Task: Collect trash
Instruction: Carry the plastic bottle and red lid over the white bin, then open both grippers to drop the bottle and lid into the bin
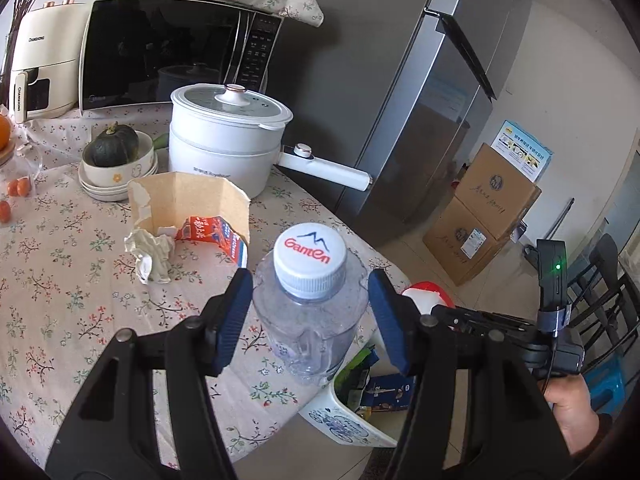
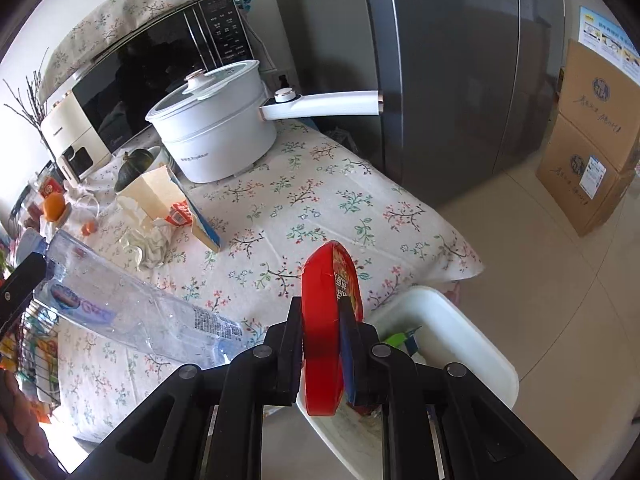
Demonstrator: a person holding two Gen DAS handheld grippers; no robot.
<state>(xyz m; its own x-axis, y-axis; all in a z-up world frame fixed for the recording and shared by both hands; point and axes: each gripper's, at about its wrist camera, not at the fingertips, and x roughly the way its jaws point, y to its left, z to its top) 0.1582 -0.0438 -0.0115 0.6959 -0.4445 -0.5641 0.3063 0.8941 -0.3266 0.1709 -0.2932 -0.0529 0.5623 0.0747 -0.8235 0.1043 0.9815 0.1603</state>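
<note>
While both grippers hang at the table's near edge, each holds 1 piece of trash.

Left gripper (image 1: 310,316): blue ribbed pads pressed on a clear plastic bottle (image 1: 310,320), held at its shoulders, cap toward the camera.
Bottle look: thin, crinkled, transparent wall; white ridged cap (image 1: 310,258) with red lettering and a blue peak mark; printed label visible from the right wrist view; seems empty.
Right gripper (image 2: 322,344): narrow jaws clamped on a red instant-noodle bowl (image 2: 326,320), held edge-on; glossy red wall, printed lid face to the right.
Bin (image 2: 460,332): white plastic, rounded rectangular rim, on the floor just below the table edge and under the red bowl; green and blue wrappers inside.
Table (image 1: 80,300): cloth with small floral print, soft folds at the corner.
Mid-table trash: crumpled white paper (image 1: 150,256); torn brown cardboard (image 1: 192,204) standing bent; flattened red-and-blue carton (image 1: 218,238) against it.
Behind: white electric pot (image 1: 226,136), smooth, glass lid, long handle; dark green squash (image 1: 114,146) in stacked bowls.
Far: black-fronted microwave (image 1: 168,52); grey fridge (image 1: 420,120); 2 stacked cardboard boxes (image 1: 480,208).
</note>
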